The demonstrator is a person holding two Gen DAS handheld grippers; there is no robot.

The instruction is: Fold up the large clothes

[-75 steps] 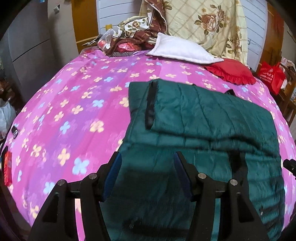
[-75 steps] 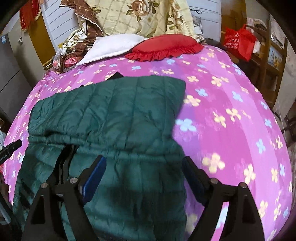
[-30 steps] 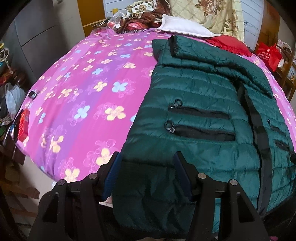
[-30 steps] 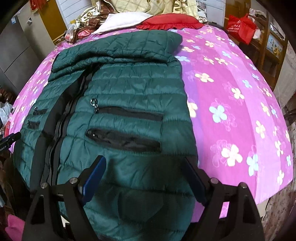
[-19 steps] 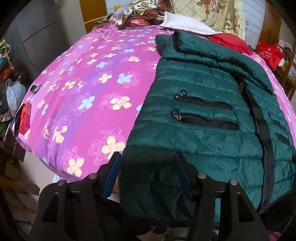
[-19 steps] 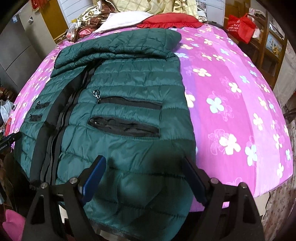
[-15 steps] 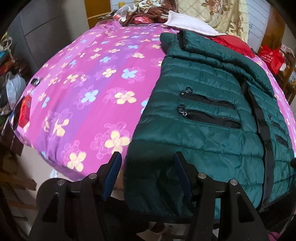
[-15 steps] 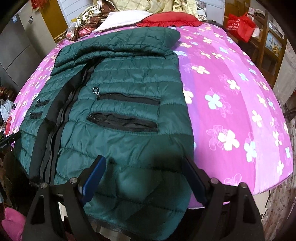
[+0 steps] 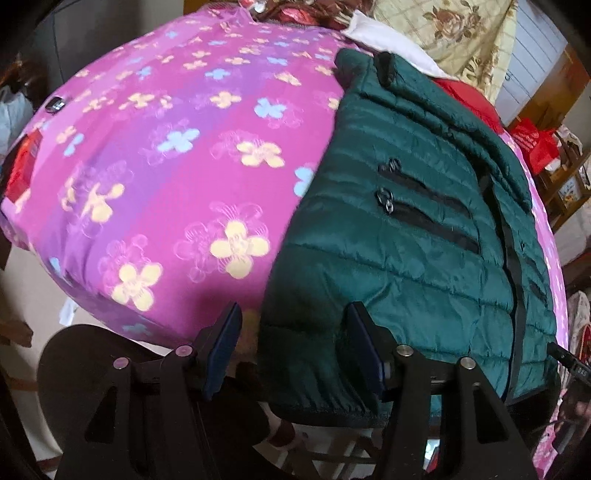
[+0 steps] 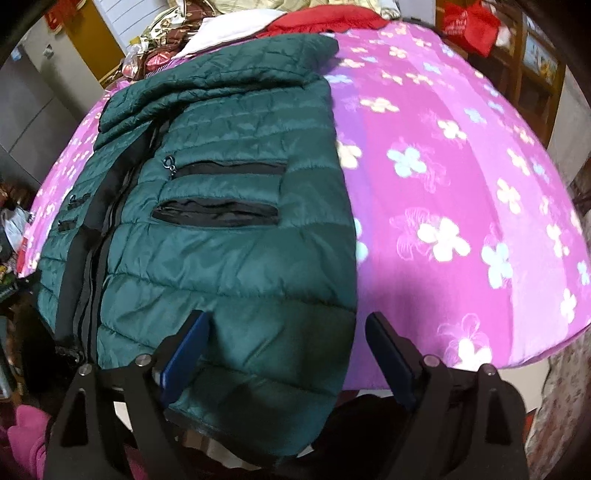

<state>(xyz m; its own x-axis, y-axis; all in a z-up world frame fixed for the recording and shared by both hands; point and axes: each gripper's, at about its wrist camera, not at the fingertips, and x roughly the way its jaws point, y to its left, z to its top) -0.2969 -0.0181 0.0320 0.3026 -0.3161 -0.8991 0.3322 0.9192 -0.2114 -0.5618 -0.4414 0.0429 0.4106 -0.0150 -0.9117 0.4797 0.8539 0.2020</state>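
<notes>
A dark green quilted jacket (image 9: 417,236) lies front-up on a pink flowered bed cover (image 9: 177,155), its hem hanging over the near bed edge. It has black pocket zippers and a black centre zip. My left gripper (image 9: 293,347) is open at the hem's left corner, with the corner between its blue pads. In the right wrist view the jacket (image 10: 229,206) fills the left half, and my right gripper (image 10: 286,354) is open over the hem's right corner. I cannot tell whether either gripper touches the fabric.
A white pillow (image 9: 391,37), a red cushion (image 10: 325,16) and a flowered quilt (image 9: 461,33) pile up at the bed's far end. A red bag (image 10: 469,24) and wooden shelves (image 10: 532,62) stand right of the bed. A grey cabinet (image 10: 26,92) stands left.
Both grippers have drawn back from over the jacket's middle to its hem at the near bed edge. The jacket now shows full length with its pockets. Both grippers stay open.
</notes>
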